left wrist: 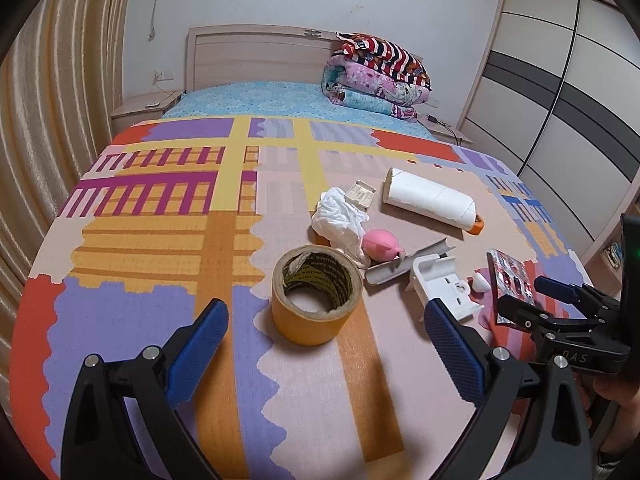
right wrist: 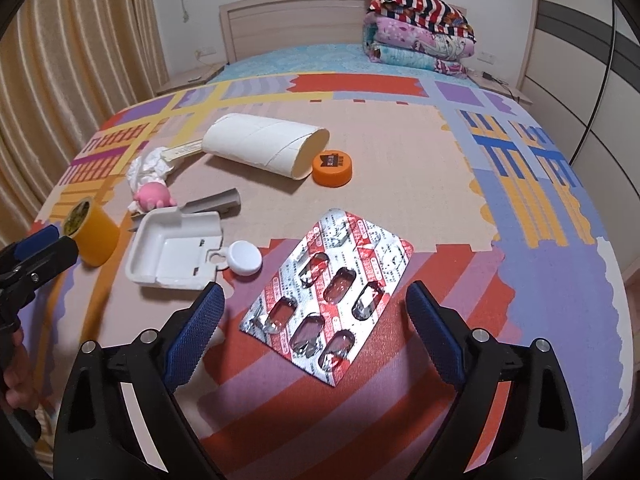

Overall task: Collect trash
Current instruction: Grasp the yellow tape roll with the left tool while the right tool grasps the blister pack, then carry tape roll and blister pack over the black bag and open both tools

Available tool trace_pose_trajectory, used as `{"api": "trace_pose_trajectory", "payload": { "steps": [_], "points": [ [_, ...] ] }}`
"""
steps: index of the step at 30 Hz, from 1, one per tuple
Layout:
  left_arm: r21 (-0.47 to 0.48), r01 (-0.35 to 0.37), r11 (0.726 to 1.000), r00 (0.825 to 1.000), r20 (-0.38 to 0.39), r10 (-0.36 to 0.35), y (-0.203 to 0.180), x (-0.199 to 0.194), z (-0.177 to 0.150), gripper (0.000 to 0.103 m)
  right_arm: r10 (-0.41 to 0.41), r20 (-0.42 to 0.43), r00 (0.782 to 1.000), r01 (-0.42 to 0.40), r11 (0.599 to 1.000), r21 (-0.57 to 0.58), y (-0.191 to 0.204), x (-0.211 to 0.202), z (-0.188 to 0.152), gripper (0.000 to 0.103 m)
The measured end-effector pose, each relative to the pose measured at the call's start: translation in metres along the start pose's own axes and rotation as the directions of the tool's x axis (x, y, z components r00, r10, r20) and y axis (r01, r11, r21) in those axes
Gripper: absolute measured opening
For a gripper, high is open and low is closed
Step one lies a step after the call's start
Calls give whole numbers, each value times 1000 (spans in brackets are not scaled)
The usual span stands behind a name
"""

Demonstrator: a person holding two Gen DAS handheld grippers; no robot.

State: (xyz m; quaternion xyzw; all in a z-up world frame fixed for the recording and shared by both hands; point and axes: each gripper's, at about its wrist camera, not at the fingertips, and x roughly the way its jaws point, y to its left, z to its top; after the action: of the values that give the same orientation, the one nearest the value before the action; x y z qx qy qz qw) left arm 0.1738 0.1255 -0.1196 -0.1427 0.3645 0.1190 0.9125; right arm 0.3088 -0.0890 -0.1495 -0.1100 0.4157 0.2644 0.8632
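A long white cardboard tube (right wrist: 264,146) was seen lying on its side well ahead of the right gripper (right wrist: 316,312), whose jaws were spread wide with nothing clamped. A yellow tape roll (left wrist: 316,300) stood just ahead of the left gripper (left wrist: 326,324), likewise held apart and empty. A crumpled silver-and-red blister pack (right wrist: 332,292), its pockets emptied, lay flat between the right fingers.

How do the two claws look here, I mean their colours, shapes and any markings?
Both look alike. The left claw has black, angular plastic arms with triangular cut-outs and round silver pins at the joints; its fingers carry blue pads with a fine knurled texture. The right claw is built the same. In the left view its black body shows pale letters, only partly readable.
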Motion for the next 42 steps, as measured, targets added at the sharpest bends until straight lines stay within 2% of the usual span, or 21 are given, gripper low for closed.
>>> {"api": "trace_pose_trajectory", "payload": {
  "steps": [4, 5, 7, 11, 13, 14, 18, 23, 34, 42],
  "points": [
    [-6, -25, 1000, 1000, -10, 25, 1, 8, 3, 95, -28, 0, 1000, 28, 1000, -6, 1, 6, 1, 90],
    [-7, -27, 1000, 1000, -7, 27, 1, 8, 4, 92, -33, -7, 999, 33, 999, -8, 1, 7, 0, 84],
    [-13, -37, 999, 999, -5, 37, 2, 10, 4, 88, -42, -10, 999, 42, 999, -16, 1, 9, 0, 83],
    [-16, -60, 998, 998, -28, 60, 4, 21, 5, 73, -61, -8, 998, 60, 998, -30, 0, 9, 0, 76],
    [-16, -56, 998, 998, -29, 55, 4, 23, 5, 60, -60, -7, 998, 59, 998, -28, -1, 8, -1, 73],
    [-18, -50, 999, 998, -35, 49, 4, 25, 5, 50, -56, -5, 998, 56, 998, -25, -3, 7, -2, 72],
    [-6, -36, 999, 999, -26, 36, 4, 22, 2, 48, -48, -5, 999, 48, 999, -12, -7, 4, -3, 64],
    [16, -35, 999, 999, -9, 35, -3, 12, -1, 48, -19, 1, 1000, 19, 1000, 10, -12, -2, -6, 60],
    [31, -30, 999, 999, 27, 30, -14, -24, -13, 48, 17, 30, 999, -18, 1000, 10, -15, -31, -18, 59],
    [41, -7, 999, 999, 42, 5, -27, -54, -30, 48, 77, 59, 995, -76, 997, -14, -11, -67, -34, 59]
  ]
}}
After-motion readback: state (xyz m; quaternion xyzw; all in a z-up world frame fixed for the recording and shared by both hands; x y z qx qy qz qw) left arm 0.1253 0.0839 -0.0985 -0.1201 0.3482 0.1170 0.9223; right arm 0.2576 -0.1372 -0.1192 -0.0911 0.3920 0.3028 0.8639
